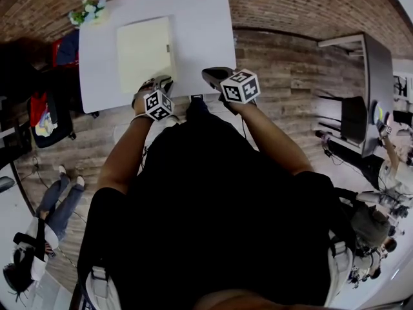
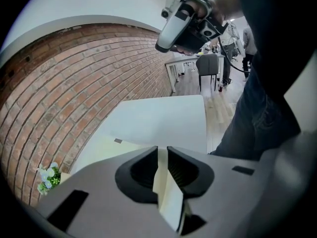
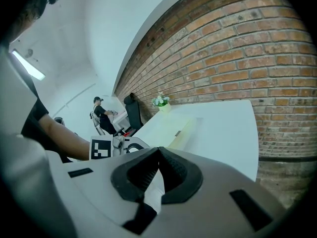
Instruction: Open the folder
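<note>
A cream folder (image 1: pixel 145 51) lies flat on the white table (image 1: pixel 200 24), a small dark tab on its right edge. My left gripper (image 1: pixel 161 81) sits at the folder's near edge. In the left gripper view the jaws (image 2: pixel 162 150) are pinched on the thin edge of the folder's cover (image 2: pixel 167 195), which runs up between the pads. The rest of the folder (image 2: pixel 99 150) lies beyond. My right gripper (image 1: pixel 210 76) hovers over the table's near edge, right of the folder and apart from it. Its tips (image 3: pixel 158 150) meet with nothing between them; the folder (image 3: pixel 183 130) shows ahead.
A small pot of white flowers (image 1: pixel 87 10) stands at the table's far left corner. Bags and clothes (image 1: pixel 45 118) sit on the floor left of the table. A desk with equipment (image 1: pixel 371 102) and seated people are off to the right. A brick wall runs behind the table.
</note>
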Demonstrator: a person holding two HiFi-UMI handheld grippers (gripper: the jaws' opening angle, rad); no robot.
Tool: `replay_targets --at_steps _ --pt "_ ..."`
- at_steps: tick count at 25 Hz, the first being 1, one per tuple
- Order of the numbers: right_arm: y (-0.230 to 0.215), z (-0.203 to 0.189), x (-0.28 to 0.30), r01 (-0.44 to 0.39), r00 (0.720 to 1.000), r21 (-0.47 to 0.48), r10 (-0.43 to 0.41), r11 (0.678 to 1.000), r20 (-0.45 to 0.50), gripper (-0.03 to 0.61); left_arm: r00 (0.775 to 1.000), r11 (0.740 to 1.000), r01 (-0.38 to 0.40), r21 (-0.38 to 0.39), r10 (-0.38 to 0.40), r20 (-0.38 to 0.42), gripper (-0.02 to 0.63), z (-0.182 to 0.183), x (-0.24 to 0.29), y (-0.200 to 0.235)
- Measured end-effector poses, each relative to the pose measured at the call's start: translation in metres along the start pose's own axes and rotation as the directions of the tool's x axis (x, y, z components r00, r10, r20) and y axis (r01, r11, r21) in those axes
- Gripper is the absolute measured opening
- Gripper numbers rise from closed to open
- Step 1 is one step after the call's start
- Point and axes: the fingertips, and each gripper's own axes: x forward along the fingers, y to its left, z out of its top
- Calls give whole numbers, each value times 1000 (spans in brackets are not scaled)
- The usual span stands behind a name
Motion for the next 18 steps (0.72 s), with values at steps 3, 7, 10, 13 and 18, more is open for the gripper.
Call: replay_targets --at_steps 3,7,10,13,18 --pt "3 2 1 -8 1000 -1 8 1000 -1 26 1000 1000 -1 -18 1 6 60 2 -3 2" --pt "3 4 1 -13 1000 -3 13 1000 -1 26 1000 999 -2 -36 2 18 52 7 -6 5" --pt "3 7 4 -17 1000 -3 17 1000 -2 25 999 999 -1 -46 2 33 49 12 -10 6" --pt "5 8 8 -25 1000 -5 25 1000 -5 25 999 998 -10 -61 13 51 46 17 -15 8" --pt "9 13 16 -40 999 -18 39 999 -15 26 996 997 -25 -78 31 78 43 23 -26 17"
